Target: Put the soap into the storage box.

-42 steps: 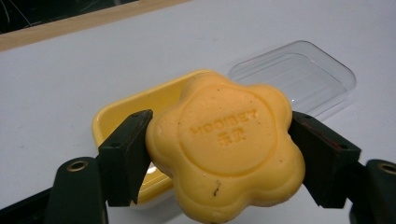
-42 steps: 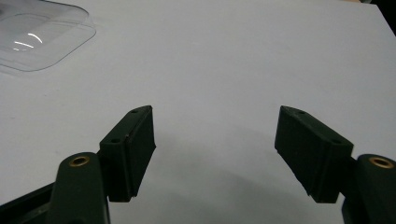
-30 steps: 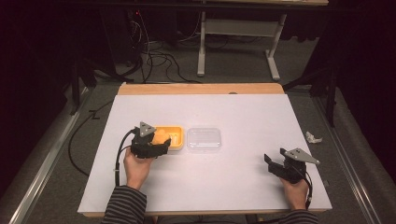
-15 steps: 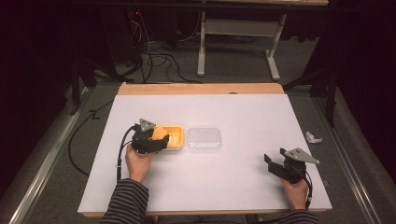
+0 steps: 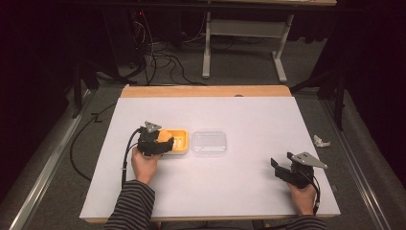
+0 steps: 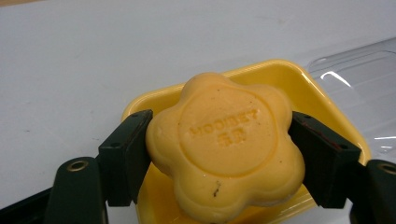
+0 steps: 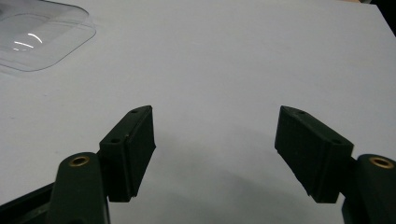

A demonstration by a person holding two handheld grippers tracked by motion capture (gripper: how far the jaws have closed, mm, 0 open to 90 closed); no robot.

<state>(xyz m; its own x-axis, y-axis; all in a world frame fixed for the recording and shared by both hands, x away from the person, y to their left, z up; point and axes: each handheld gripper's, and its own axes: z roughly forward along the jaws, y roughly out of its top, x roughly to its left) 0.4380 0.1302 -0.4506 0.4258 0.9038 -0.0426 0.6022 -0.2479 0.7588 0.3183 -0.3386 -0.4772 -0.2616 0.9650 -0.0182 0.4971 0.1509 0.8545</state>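
Waxy matt soap point(image 6: 224, 144), glossy yellow plastic dish point(image 6: 299, 79), clear plastic lid point(image 5: 209, 143)

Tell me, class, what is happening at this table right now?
A person works at a white table with a hand-held gripper in each hand. The left hand-held gripper is shut on a flower-shaped orange soap, holding it over a yellow soap dish. A clear plastic lid lies on the table just beside the dish. The right hand-held gripper is open and holds nothing, off toward the table's near right corner.
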